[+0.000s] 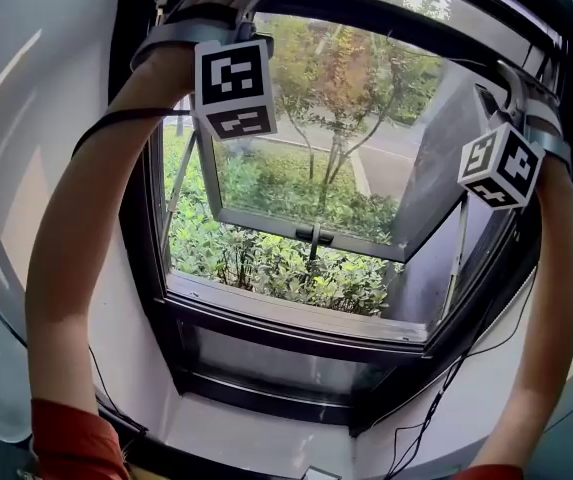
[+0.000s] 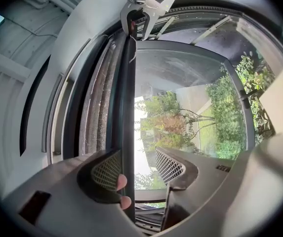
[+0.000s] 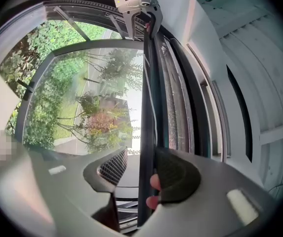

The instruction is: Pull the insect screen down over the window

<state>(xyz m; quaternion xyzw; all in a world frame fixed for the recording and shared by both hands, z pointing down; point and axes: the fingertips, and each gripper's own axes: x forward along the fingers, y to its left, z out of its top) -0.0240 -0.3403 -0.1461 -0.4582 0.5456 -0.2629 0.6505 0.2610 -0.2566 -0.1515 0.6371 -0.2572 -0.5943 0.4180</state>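
1. Currently the pulling-down step is judged to be in hand. The insect screen (image 2: pixel 99 107) is seen only as a strip of mesh at the top of the window (image 1: pixel 296 313), and most of the opening is left uncovered.
2. Its dark pull bar (image 2: pixel 127 107) is passed between the jaws of the left gripper (image 2: pixel 138 168). These jaws are held apart, and only the left pad is touched.
3. The right gripper (image 3: pixel 144 171) is likewise spread, with the bar laid against its right pad alone.
4. Next, an even downward draw at both ends is probably called for, so that the bar is kept level and not slipped free.
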